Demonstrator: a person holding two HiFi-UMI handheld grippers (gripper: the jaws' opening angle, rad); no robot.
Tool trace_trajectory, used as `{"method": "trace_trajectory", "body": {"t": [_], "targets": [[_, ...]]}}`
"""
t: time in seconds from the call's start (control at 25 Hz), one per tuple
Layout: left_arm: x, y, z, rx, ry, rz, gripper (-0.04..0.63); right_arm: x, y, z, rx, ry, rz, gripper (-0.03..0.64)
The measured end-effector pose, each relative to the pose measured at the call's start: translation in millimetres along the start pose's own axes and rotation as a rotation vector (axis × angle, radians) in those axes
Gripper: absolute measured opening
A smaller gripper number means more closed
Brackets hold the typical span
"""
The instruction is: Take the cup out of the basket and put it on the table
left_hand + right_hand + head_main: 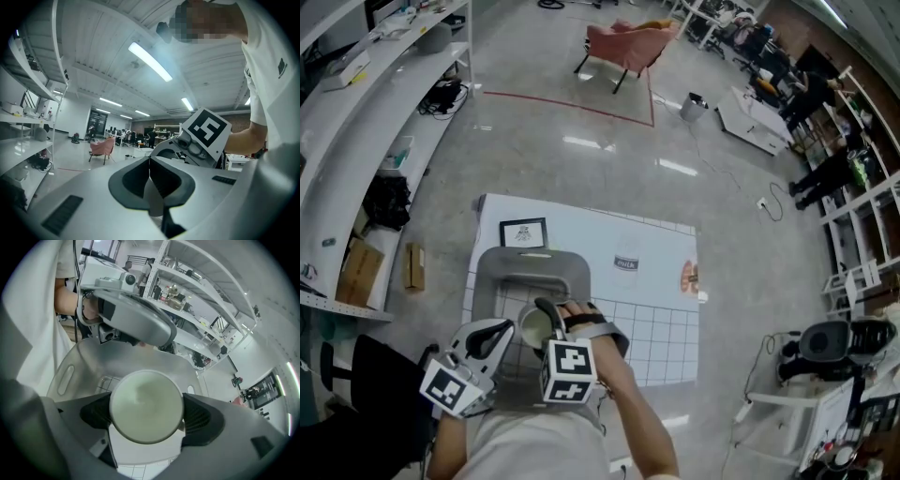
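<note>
Right gripper (146, 417) clamps a pale round cup (145, 399) over the grey plastic basket (508, 270); left gripper (506, 326), at its nine o'clock, has jaws together, empty.

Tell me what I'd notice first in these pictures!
A pale round cup is squeezed between the jaws of the right gripper, right over the grey basket on the white table. The left gripper sits beside it, jaws together and empty. Far off on the shiny floor stands a pink armchair.
</note>
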State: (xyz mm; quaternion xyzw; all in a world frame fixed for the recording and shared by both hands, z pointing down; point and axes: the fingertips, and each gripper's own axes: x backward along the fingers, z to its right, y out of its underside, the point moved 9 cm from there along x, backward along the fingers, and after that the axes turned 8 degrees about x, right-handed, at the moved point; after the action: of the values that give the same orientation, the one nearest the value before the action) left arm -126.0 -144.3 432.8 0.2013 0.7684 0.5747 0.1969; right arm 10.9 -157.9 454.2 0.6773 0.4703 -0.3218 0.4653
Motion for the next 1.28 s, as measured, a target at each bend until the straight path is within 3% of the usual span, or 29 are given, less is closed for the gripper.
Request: {"method": "trace_trajectory", "body": {"t": [0.6,1.28], "targets": [[-17.4,-0.9,21.1,-0.012,0.075,-0.004,0.011,60.7,13.3,-6.7,-0.054,0.082,-0.020,0.434],[-51.4,2.2,50.0,-0.015,0.198,-0.021,0.011,96.0,57.3,-22.9,-0.176,0.166,-0.086,0.434]]}}
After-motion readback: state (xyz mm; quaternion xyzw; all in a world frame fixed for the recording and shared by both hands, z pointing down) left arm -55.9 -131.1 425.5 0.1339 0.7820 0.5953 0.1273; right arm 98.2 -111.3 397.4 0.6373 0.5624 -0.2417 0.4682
